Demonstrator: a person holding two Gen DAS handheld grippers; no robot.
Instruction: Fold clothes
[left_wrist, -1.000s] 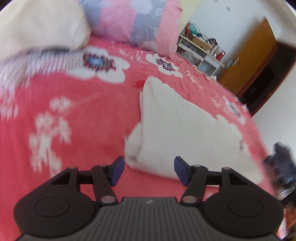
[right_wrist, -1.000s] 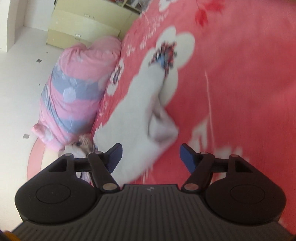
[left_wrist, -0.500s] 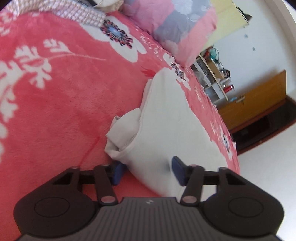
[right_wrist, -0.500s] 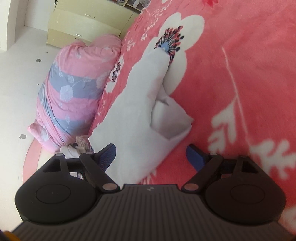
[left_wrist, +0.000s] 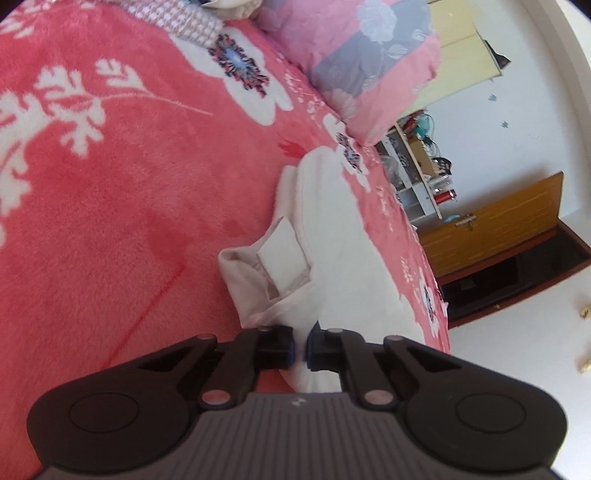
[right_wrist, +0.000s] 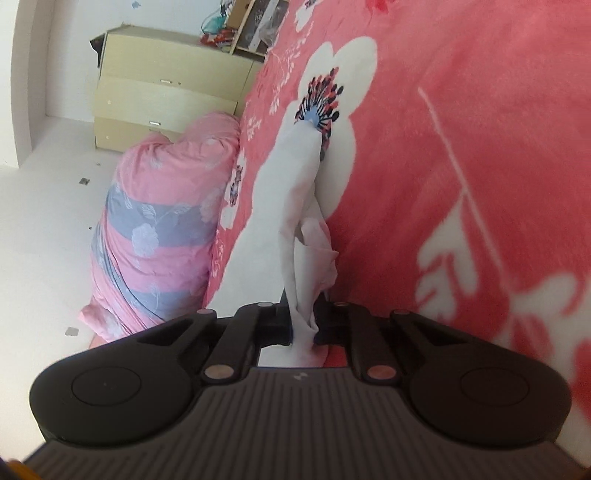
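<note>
From the left wrist, the left hand-held gripper (left_wrist: 300, 345) has just closed its jaws on the near edge of the white garment (left_wrist: 332, 251), which lies along the side of the bed (left_wrist: 110, 184) on its pink flowered blanket. Only a thin fold of cloth sits between the pads (a pocket flap lies loose beside it), so a quick lift could let that edge slide out, or raise one layer and leave the rest behind.

From the right wrist, the right hand-held gripper (right_wrist: 303, 325) has likewise just pinched shut on a bunched corner of the white garment (right_wrist: 291, 192). That bunch looks twisted, so I judge the fold may come out skewed or creased unless both hands draw the cloth taut together.
</note>
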